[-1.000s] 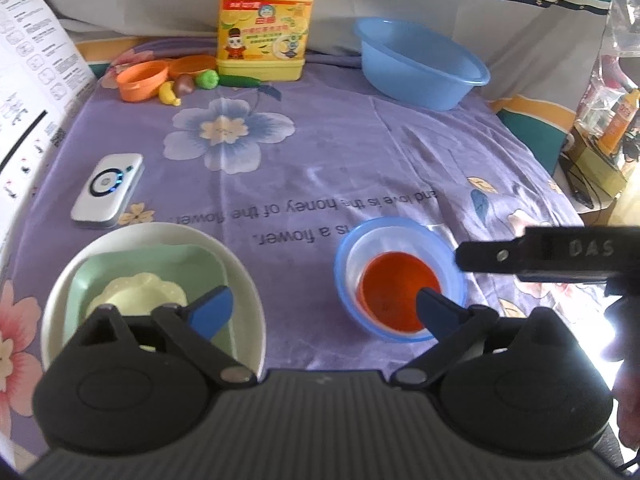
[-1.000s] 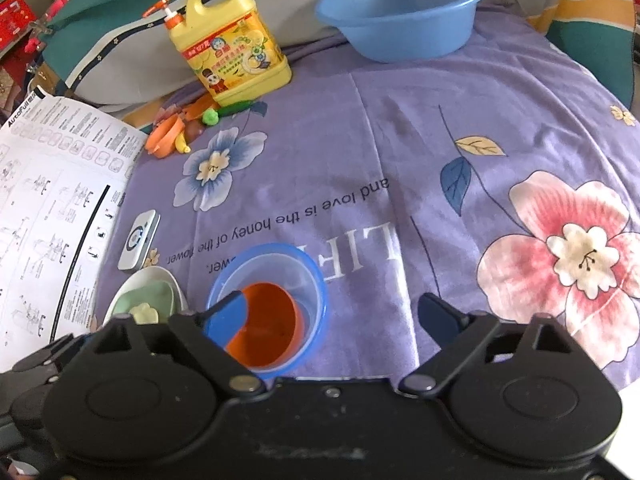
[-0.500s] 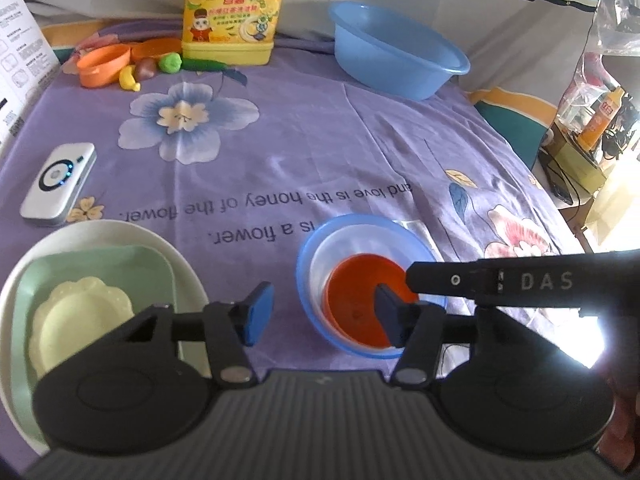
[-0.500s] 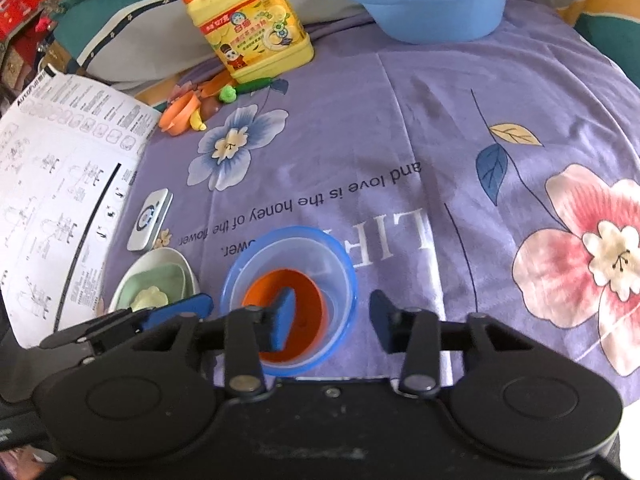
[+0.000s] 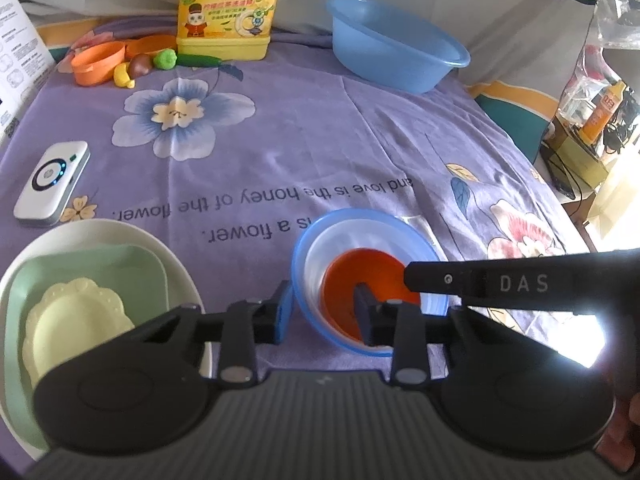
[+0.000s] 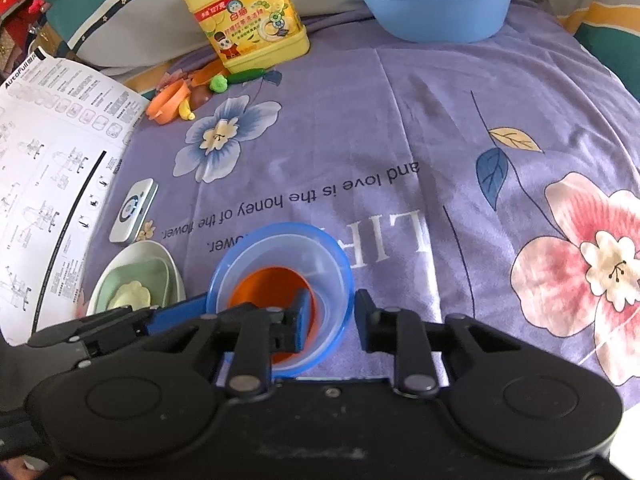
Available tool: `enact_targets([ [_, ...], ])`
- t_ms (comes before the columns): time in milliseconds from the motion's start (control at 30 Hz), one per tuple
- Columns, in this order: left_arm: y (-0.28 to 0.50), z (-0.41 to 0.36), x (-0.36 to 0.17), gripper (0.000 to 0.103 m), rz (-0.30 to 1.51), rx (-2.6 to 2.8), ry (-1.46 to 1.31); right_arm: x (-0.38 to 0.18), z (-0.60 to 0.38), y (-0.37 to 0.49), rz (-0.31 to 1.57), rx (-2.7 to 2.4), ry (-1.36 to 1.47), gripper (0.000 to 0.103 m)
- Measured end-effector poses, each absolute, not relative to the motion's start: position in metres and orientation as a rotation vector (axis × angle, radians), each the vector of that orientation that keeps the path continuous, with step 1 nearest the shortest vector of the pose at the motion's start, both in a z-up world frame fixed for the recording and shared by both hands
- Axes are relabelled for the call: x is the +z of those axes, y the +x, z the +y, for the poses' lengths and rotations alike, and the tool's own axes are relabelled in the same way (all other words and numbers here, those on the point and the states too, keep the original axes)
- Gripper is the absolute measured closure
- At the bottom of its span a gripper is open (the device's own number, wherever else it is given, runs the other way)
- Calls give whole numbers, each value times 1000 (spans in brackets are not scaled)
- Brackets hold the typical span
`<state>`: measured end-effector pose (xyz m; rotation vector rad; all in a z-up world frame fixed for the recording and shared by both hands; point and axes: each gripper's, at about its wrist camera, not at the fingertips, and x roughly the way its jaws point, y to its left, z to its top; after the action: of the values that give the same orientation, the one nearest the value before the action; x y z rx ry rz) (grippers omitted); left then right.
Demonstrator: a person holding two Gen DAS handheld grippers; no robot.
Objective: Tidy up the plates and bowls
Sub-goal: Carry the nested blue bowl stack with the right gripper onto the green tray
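Note:
Three bowls are nested on the purple cloth: a blue bowl (image 5: 304,248) holds a clear one, with an orange bowl (image 5: 372,276) innermost. My left gripper (image 5: 323,311) straddles the stack's left wall, one pad outside the blue rim and one inside the orange bowl. Its jaws are closing on that wall. My right gripper (image 6: 334,317) straddles the opposite wall of the blue bowl (image 6: 280,232) in the same way, its jaws closing too. Its finger (image 5: 440,280) reaches in from the right. To the left, a white plate (image 5: 172,256) carries a green square plate (image 5: 120,276) and a pale yellow scalloped dish (image 5: 76,320).
A large blue basin (image 5: 396,60) and a yellow detergent jug (image 5: 228,8) stand at the back. An orange cup with toy fruit (image 5: 100,62) lies at the back left. A white device (image 5: 52,182) and a printed sheet (image 6: 48,168) lie on the left.
Both grippers went from wide open to nearly shut. They also came forward a little, so each now straddles one wall of the bowl stack.

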<state>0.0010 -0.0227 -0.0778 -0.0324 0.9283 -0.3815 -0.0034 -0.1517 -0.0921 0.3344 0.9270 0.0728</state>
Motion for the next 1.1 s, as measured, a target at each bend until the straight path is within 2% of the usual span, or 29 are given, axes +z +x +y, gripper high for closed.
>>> enact_targets([
  [767, -2, -16, -61, 76, 926, -363, -41, -79, -137, 3, 923, 51, 272, 80],
  [1100, -7, 32, -33, 76, 899, -248, -78, -55, -88, 22, 941, 166, 230, 80],
])
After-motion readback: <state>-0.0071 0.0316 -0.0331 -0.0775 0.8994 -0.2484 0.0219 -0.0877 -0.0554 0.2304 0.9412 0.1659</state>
